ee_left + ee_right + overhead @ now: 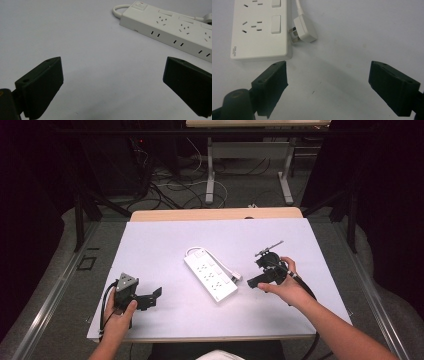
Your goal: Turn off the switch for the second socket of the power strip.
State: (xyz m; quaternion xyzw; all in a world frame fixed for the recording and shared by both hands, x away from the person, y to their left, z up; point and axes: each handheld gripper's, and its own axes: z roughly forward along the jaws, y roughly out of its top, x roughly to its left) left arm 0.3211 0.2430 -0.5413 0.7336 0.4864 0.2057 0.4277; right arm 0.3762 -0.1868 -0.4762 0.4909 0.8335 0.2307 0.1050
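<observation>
Right gripper [328,86], jaws spread wide and empty, is hovering just short of the white plug [304,28]; it should be approaching squarely, straddling the plug beside the power strip [259,30].

A white-topped table [165,240] stands on grey floor [240,185]; cables [170,190] and a second desk [250,150] lie beyond, amid darkness.

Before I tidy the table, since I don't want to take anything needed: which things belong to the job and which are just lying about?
Likely for the job:
power strip
its plug
left gripper, open
right gripper, open

Lying about:
cables on the floor beyond the table
</observation>
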